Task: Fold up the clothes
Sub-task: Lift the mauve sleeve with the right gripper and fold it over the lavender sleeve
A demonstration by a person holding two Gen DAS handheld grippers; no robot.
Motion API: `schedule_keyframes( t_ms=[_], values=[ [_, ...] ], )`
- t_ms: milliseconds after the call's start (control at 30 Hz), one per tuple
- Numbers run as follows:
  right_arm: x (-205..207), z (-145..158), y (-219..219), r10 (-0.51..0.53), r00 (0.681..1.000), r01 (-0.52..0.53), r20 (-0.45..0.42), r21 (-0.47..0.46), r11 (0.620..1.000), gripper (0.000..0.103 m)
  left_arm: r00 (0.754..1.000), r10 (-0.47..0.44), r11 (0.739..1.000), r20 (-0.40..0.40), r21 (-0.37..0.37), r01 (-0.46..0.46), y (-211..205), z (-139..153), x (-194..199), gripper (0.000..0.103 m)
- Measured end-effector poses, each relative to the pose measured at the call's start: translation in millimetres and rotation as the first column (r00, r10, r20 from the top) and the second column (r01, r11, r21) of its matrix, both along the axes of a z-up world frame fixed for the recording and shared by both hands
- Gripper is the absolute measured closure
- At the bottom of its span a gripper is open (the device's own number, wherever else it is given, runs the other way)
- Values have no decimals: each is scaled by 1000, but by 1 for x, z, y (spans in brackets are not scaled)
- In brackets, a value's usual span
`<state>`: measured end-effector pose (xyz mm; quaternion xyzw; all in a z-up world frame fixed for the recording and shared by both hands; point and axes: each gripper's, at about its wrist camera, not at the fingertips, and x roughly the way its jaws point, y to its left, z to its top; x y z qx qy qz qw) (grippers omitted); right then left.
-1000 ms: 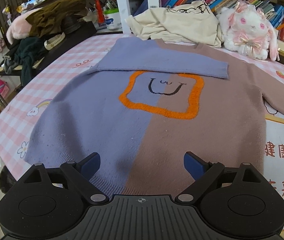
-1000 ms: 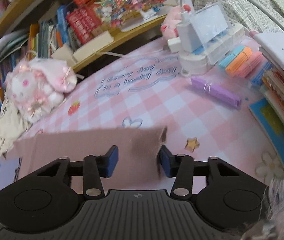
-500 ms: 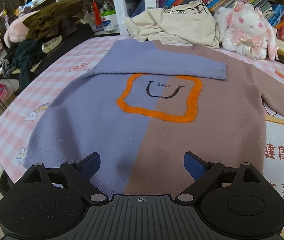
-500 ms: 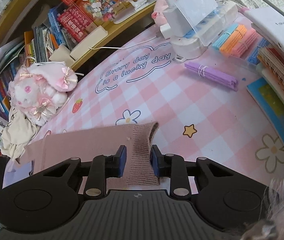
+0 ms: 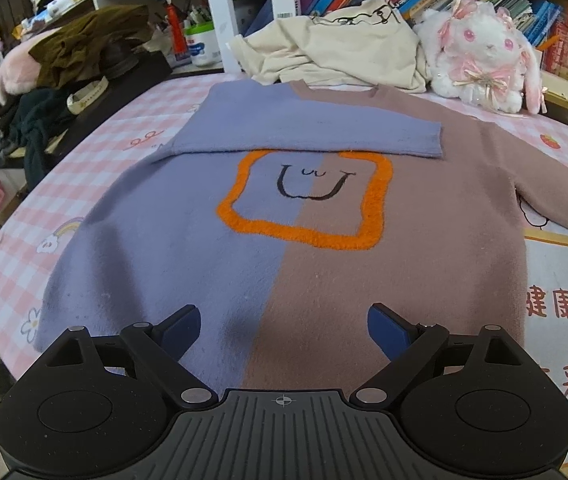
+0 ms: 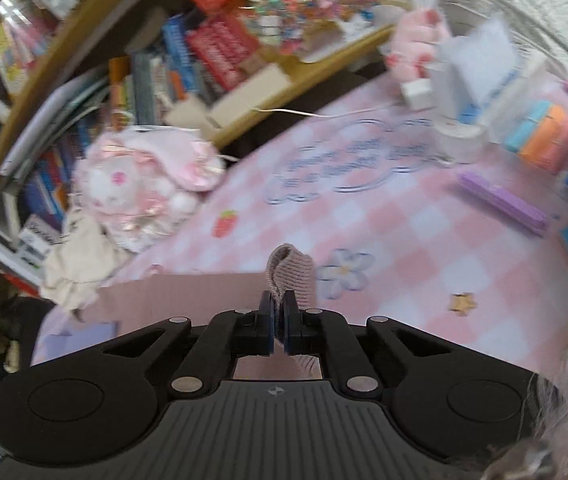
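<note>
Item: sweater [image 5: 284, 240], two-tone, flat on the checked table [image 5: 124, 128], chest up; its purple sleeve [image 5: 308, 132] lies folded across the chest, its brown sleeve [image 5: 556, 204] runs out to your right. Your right gripper [image 6: 278, 312] has its jaws clamped on the ribbed cuff [image 6: 290, 276] of that brown sleeve, whose long axis runs leftward toward the body. Your left gripper [image 5: 282, 328] hovers at the hem, jaws wide apart, holding nothing. The right hand governs the sleeve.
</note>
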<state>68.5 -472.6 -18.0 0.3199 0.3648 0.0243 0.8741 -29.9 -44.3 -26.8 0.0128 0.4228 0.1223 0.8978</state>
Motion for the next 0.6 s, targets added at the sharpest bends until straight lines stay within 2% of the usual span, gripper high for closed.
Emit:
schedule_keyframes(
  t_ms=[267, 400, 600],
  values=[
    [15, 23, 52, 31, 998, -33, 47, 38, 999, 98, 990, -137, 989, 41, 70, 134, 15, 1, -3, 9],
    [23, 39, 91, 56, 995, -59, 80, 27, 998, 98, 974, -214, 972, 72, 113, 205, 32, 7, -3, 9],
    [39, 62, 160, 106, 986, -105, 132, -10, 994, 98, 944, -310, 946, 116, 136, 294, 62, 15, 3, 6]
  ],
)
